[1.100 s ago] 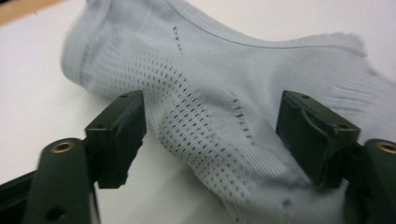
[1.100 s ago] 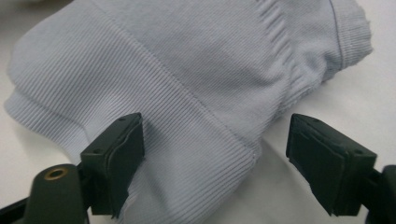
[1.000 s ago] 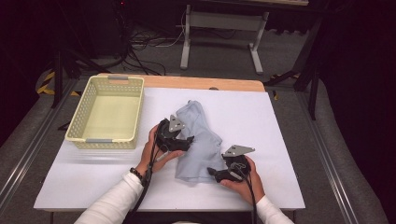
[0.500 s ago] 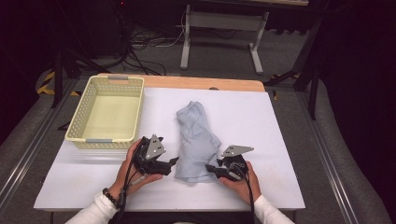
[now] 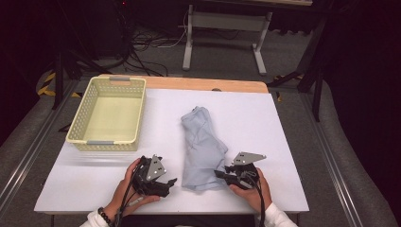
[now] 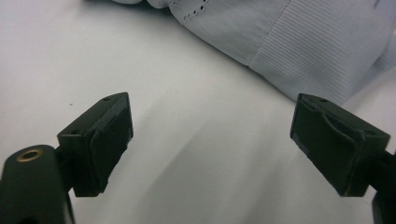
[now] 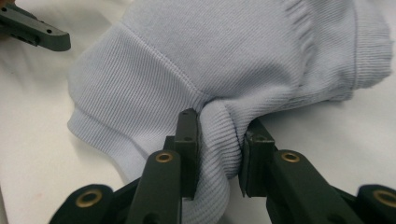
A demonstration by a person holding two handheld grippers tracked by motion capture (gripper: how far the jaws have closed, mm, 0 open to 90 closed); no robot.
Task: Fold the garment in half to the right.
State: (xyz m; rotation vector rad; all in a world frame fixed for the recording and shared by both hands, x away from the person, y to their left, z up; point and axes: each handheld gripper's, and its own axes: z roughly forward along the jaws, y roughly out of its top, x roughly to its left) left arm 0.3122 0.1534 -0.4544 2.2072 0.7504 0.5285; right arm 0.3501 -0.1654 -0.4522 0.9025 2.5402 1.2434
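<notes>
- A pale blue ribbed garment (image 5: 202,149) lies folded in a long bundle near the middle of the white tabletop (image 5: 283,142), running from the centre toward the person's edge.
- Its near end carries a ribbed hem, seen up close in the right gripper view (image 7: 219,70), bunched into a thick fold.
- The right claw (image 5: 221,174) sits at the garment's near right corner; its jaws have just been closing, and in the right gripper view (image 7: 218,154) they pinch that bunched fold of knit between them, the pads pressing on the cloth.
- The right hand (image 5: 250,189) rests low on the tabletop behind that claw.
- The left claw (image 5: 169,183) lies just beside the garment's near left corner, apart from it; its jaws have just been opening and stand wide.
- In the left gripper view (image 6: 210,144) bare tabletop lies between the two pads, and the garment's ribbed edge (image 6: 299,42) is ahead of them, untouched.
- The left hand (image 5: 130,187) holds its gripper close to the near edge.
- A pale yellow perforated plastic basket (image 5: 78,127) stands at the far left of the tabletop, well apart from the garment.
</notes>
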